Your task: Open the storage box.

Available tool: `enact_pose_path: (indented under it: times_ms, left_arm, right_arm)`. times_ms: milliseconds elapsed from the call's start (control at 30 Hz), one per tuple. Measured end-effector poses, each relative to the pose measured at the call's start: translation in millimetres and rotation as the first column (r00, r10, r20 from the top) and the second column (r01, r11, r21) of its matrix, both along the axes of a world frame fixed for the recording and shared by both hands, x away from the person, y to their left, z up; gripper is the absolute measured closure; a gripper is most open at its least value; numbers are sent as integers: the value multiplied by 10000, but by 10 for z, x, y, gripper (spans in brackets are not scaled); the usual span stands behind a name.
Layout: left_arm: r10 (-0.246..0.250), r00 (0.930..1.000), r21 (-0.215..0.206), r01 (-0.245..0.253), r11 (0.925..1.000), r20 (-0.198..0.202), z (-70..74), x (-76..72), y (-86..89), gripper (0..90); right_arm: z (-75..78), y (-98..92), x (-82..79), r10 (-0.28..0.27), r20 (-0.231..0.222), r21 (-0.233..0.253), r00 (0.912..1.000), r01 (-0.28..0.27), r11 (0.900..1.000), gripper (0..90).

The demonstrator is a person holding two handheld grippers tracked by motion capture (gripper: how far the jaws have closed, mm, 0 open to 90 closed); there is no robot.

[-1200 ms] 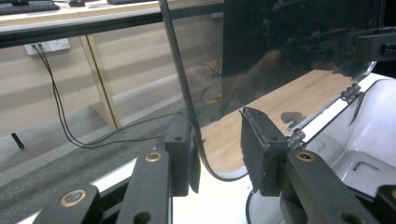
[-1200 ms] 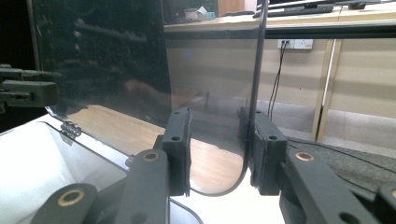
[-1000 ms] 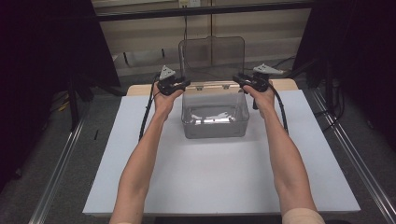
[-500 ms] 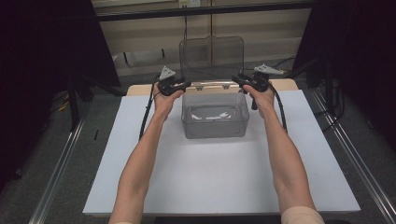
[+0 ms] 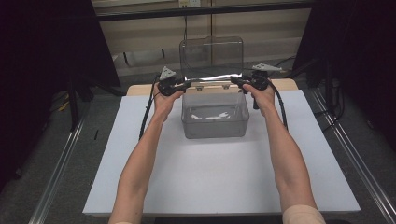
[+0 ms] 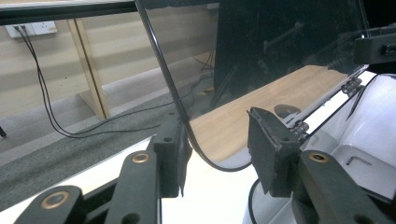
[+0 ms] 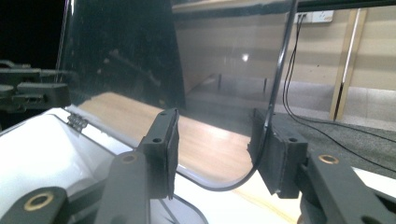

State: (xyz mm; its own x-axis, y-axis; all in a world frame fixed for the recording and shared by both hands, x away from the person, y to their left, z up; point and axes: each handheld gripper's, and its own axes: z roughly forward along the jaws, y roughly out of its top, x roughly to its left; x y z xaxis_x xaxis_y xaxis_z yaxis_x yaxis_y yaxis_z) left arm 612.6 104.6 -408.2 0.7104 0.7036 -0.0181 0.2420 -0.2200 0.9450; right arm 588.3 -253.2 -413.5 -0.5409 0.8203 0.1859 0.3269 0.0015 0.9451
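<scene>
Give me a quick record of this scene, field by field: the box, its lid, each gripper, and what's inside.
box: clear plastic box on the white table
lid: open, standing about upright on the back hinges
left gripper: open, jaws astride the lid's lower left corner
right gripper: open, jaws astride the lid's lower right corner
contents: a small hex key in the box; the rest is hard to tell
</scene>
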Motion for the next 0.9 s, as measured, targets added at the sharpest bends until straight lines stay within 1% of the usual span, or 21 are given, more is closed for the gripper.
enact_pose_path:
  times_ms: [100, 133, 167, 200, 300, 367, 533, 633, 700, 767, 833, 867, 900]
  left_arm:
    - [35, 10000, 47, -35, 10000, -25, 5, 0, -6, 581]
    - [35, 10000, 47, -35, 10000, -25, 5, 0, -6, 581]
    - [13, 10000, 38, -12, 10000, -43, 6, -3, -6, 582]
    - [16, 10000, 96, -16, 10000, -10, 10, -5, -6, 582]
    - [13, 10000, 77, -13, 10000, -49, 8, -1, -6, 582]
    - [18, 10000, -16, -18, 10000, -54, 2, 5, -6, 580]
    - [31, 10000, 7, -31, 10000, -89, 4, 3, -7, 578]
    - [62, 9999, 73, -62, 10000, -108, 2, 2, -11, 558]
    - [86, 9998, 16, -85, 10000, -202, -2, -1, -18, 549]
    - [105, 9998, -4, -105, 9999, -178, -7, 2, -17, 544]
    - [92, 9997, -84, -94, 9999, -222, -12, 5, -17, 540]
    - [100, 9995, -206, -106, 9997, -304, -22, 14, -11, 535]
    - [116, 9993, -279, -126, 9995, -352, -25, 19, -12, 531]
  right_arm:
    - [38, -9, 0, 114, -131, -231, 9998, -117, 9997, 532]
    - [38, -9, 0, 114, -131, -231, 9998, -117, 9997, 532]
    - [47, -16, -3, 159, -104, -424, 9998, -164, 9990, 557]
    - [43, -23, -4, 177, -71, -495, 9998, -181, 9986, 567]
    - [36, -39, -5, 240, 35, -838, 9997, -236, 9962, 591]
    - [31, -28, -2, 184, 121, -864, 9998, -173, 9961, 590]
    - [4, -29, 3, 193, 217, -873, 9996, -173, 9960, 576]
    - [6, 0, 6, 136, 187, -1126, 9997, -114, 9936, 532]
    - [-4, 3, 3, 122, 139, -1007, 9998, -107, 9949, 529]
    - [-19, -6, 7, 140, 149, -888, 9998, -126, 9960, 528]
    - [-24, -10, 7, 163, 144, -901, 9998, -149, 9958, 526]
    - [-38, -15, 11, 177, 24, -741, 9998, -175, 9971, 522]
    - [-42, -19, 14, 181, -7, -699, 9998, -181, 9974, 522]
